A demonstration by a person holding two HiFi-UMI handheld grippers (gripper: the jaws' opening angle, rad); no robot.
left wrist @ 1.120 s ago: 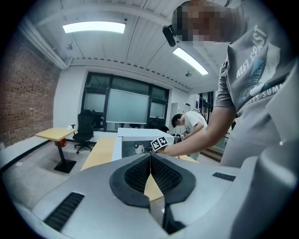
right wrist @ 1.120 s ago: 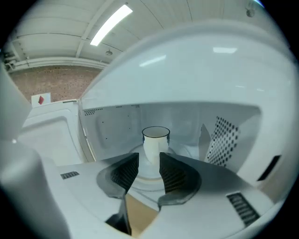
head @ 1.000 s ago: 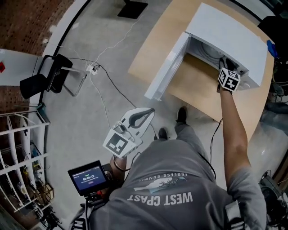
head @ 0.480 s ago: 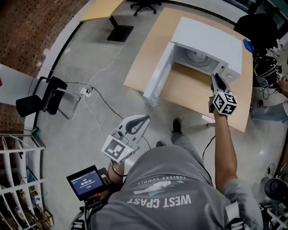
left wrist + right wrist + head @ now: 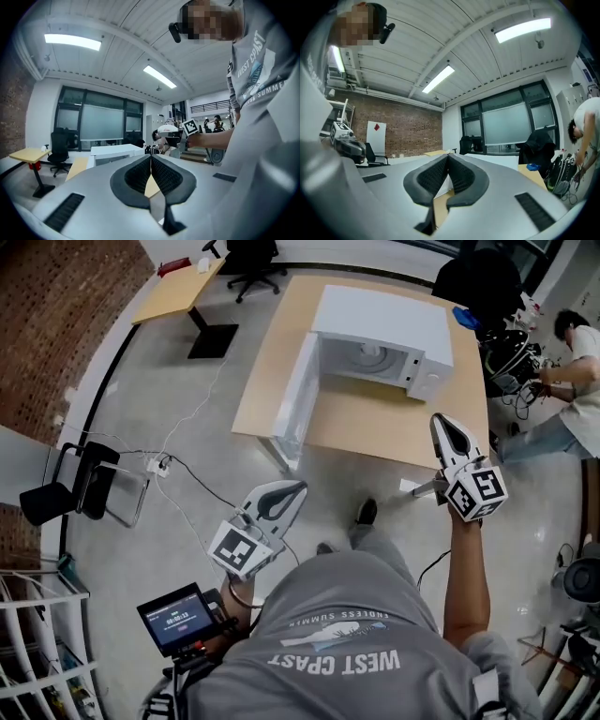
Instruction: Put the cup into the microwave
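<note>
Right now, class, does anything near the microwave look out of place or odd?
The microwave has its door swung wide open on the table, baring the cavity. A loose cable trails across the floor left of the table. Nothing looks spilled or damaged.

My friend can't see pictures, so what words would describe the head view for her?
Seen from above, a person in a grey T-shirt holds the left gripper and right gripper, both shut and empty, before a white microwave with its door open on a wooden table.
</note>
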